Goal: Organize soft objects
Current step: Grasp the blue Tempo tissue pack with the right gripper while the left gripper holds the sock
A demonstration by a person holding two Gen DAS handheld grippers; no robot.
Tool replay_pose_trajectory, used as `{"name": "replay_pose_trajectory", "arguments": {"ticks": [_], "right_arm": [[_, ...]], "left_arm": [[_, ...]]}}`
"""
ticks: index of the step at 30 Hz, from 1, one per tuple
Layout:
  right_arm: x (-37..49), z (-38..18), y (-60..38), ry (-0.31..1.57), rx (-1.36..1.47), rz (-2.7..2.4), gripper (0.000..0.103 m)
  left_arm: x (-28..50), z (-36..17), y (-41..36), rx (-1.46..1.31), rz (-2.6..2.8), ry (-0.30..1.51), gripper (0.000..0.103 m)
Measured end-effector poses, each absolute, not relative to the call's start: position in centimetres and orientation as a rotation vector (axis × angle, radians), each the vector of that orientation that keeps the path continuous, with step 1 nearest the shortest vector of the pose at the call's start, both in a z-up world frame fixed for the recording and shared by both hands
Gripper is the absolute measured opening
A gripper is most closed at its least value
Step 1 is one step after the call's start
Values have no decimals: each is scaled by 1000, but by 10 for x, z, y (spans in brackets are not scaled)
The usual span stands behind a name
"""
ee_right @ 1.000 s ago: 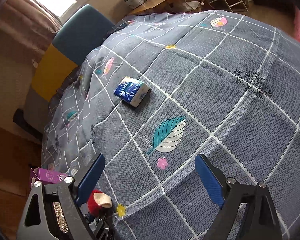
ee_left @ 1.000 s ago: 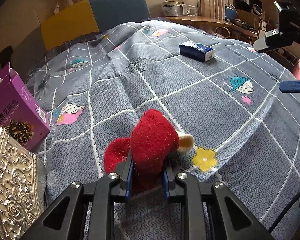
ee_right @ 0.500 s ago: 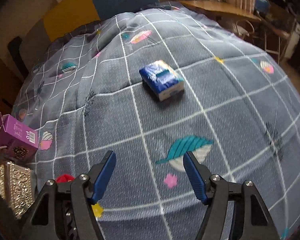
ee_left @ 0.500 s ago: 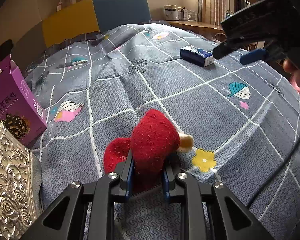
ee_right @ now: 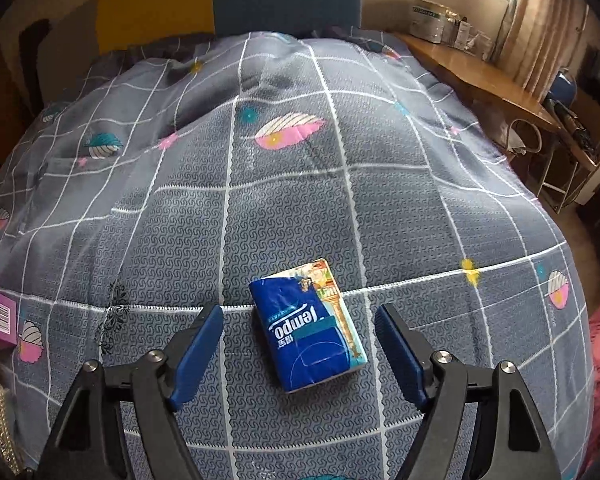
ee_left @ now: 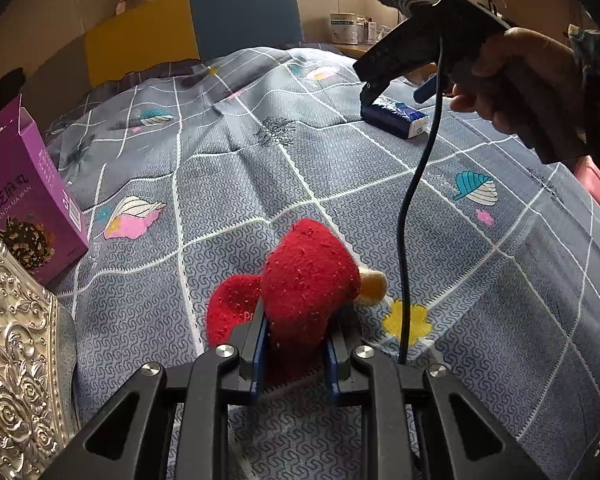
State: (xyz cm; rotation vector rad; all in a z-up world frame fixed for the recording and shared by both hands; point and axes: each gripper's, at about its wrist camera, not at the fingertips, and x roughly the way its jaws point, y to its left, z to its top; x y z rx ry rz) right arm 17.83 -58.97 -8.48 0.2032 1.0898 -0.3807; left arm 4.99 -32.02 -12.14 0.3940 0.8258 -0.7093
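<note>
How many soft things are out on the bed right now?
2. A red plush toy pinched in the left claw, and a blue tissue pack lying on the quilt between the right claw's opening fingers. Others may be hidden.

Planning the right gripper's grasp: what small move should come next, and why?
Probably lower the right gripper straight down around the tissue pack. The pack lies flat on the bedspread between its opening jaws, untouched, while the left gripper is shut on the red plush toy.
</note>
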Motion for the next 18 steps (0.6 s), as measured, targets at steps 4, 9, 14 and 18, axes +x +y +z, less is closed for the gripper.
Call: {"name": "replay_pose_trajectory", "arguments": {"ticks": [4, 9, 14, 18], "right_arm": [[185, -107, -591, 1143, 173, -421, 77], [172, -96, -576, 1090, 144, -408, 57], [137, -61, -534, 1040, 74, -350, 57], [101, -61, -504, 1092, 148, -276, 57]], "left_arm": [[52, -121, -318, 378, -718, 834, 22], [53, -121, -317, 363, -726, 840, 22], [52, -121, -317, 368, -723, 836, 22], [51, -121, -317, 372, -721, 833, 22]]}}
